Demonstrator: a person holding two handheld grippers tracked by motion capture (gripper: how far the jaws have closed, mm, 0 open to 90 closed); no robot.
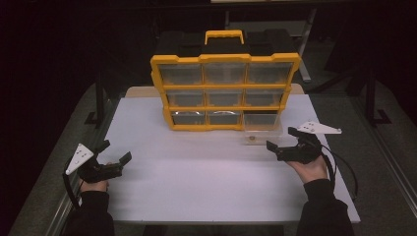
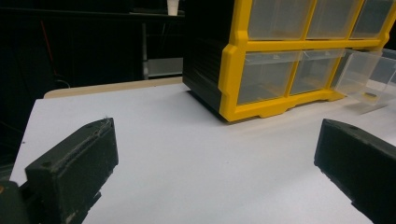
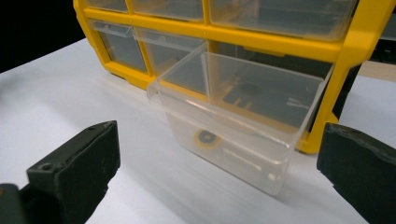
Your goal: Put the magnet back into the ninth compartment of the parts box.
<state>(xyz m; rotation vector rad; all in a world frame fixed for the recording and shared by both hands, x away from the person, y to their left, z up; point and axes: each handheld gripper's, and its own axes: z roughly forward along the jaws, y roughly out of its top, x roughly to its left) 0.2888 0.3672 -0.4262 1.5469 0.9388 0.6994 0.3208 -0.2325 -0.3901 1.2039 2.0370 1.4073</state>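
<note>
Yellow-framed organizer [image 1: 225, 92] with black back, clear drawer [image 3: 233, 116] holding yellow-black ring [image 3: 206, 138], white table [image 1: 196, 182], black tongs [image 1: 282, 142]

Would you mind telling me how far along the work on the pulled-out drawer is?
Done: the bottom-right clear drawer is pulled out of the yellow organizer, and a small yellow ring lies inside. In hand: nothing; the right gripper sits open before the drawer, and the left gripper is open, apart. Left: probably pushing it shut.
</note>
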